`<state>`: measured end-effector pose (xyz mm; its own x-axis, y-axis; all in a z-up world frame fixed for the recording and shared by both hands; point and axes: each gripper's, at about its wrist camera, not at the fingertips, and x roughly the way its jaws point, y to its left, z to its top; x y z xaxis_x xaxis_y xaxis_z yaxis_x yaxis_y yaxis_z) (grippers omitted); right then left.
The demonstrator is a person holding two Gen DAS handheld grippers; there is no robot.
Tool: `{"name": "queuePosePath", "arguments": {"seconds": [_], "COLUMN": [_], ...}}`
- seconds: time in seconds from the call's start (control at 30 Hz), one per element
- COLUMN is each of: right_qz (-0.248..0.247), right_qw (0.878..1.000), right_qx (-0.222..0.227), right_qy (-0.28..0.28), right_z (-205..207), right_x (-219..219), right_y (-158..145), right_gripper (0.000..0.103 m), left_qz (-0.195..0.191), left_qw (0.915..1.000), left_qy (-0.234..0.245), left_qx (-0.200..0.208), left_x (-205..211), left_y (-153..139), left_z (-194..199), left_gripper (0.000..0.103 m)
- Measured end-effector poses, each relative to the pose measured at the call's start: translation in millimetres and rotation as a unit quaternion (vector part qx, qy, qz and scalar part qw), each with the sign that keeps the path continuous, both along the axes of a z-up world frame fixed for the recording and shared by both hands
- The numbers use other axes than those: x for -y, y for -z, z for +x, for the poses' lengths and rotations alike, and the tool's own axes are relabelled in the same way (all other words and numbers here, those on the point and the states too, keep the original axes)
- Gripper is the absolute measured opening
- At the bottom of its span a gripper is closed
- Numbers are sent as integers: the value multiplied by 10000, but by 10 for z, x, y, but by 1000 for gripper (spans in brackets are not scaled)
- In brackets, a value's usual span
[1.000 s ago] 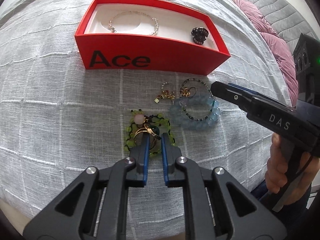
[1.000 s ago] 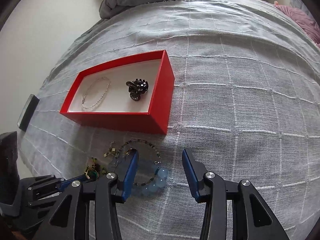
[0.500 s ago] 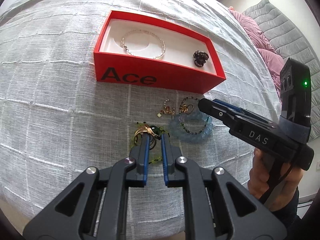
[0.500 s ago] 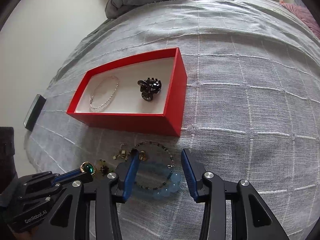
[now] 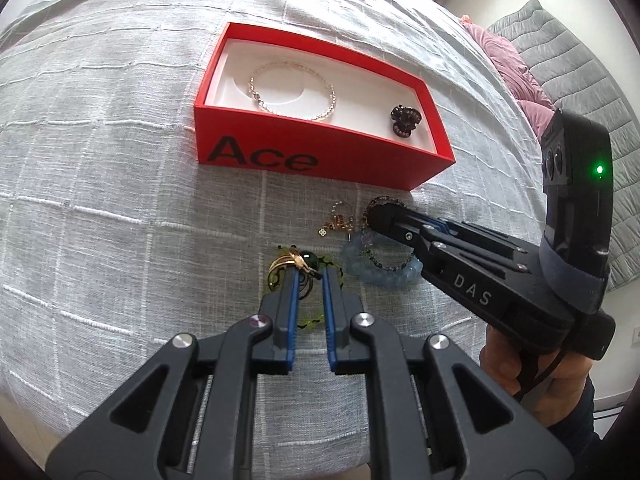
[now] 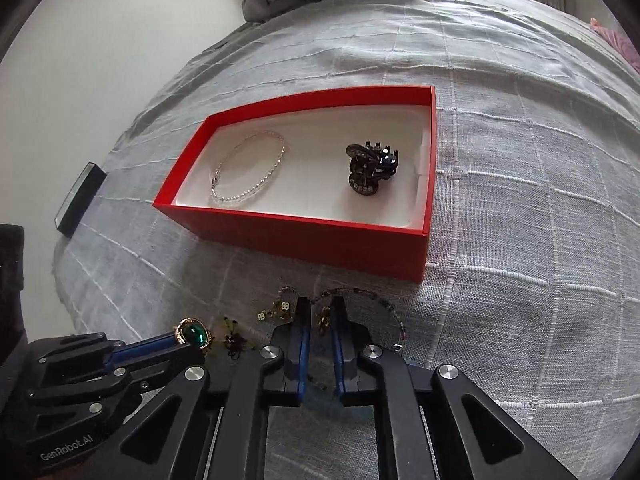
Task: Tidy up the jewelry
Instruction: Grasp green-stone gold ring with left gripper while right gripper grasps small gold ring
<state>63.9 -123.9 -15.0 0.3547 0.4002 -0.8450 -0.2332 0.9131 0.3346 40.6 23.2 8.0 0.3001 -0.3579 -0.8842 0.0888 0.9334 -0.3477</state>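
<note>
Between the left gripper's [image 5: 307, 274] narrowed fingers sits a gold ring with a green stone [image 5: 301, 261], clenched at the tips just short of the red box [image 5: 320, 160]; pinching only the band probably leaves the stone free to drop cleanly into the tray. Beside it, the right gripper [image 6: 321, 312] has closed onto a dark beaded bracelet [image 6: 372, 302] near the box's front wall, with what looks like a small gold charm caught between the pads. Under both lie a green bead bracelet [image 5: 310, 322], gold earrings [image 5: 338, 222] and a pale blue bracelet [image 5: 380, 270] on the grey bedspread [image 5: 120, 200]. Already in the box are a silver chain bracelet [image 6: 248, 172] and a dark hair claw [image 6: 370, 168]. Only the right wrist view shows the ring's green stone face-on; only the left view shows the blue bracelet whole.
</note>
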Motion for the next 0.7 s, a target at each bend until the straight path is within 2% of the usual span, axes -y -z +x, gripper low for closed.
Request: {"name": "queuePosePath", "arguments": {"seconds": [0.2,0.57,0.63,0.7], "right_qz": [161,408,296,245], "right_qw": [9998,9991,9993,9994], "right_qx": [-69,-80,-165,-208], "right_qy": [9,24,127,135], "right_z": [-5,-4,11,16], "right_x": [55,137,150,137], "right_y": [-12,-118,-65,-24], "right_gripper": [5,6,10,22], "left_qz": [-18,-70,-70,-67], "left_qw": [10000,10000,10000,10000], "left_qy": [1,-64,-53,-39], "left_qx": [-11,-10,-35,-46], "left_x": [9,-19,-20,-22], "left_y": [5,-2,4,9], "left_z": [10,29,33,37], "left_gripper": [13,13,13,13]}}
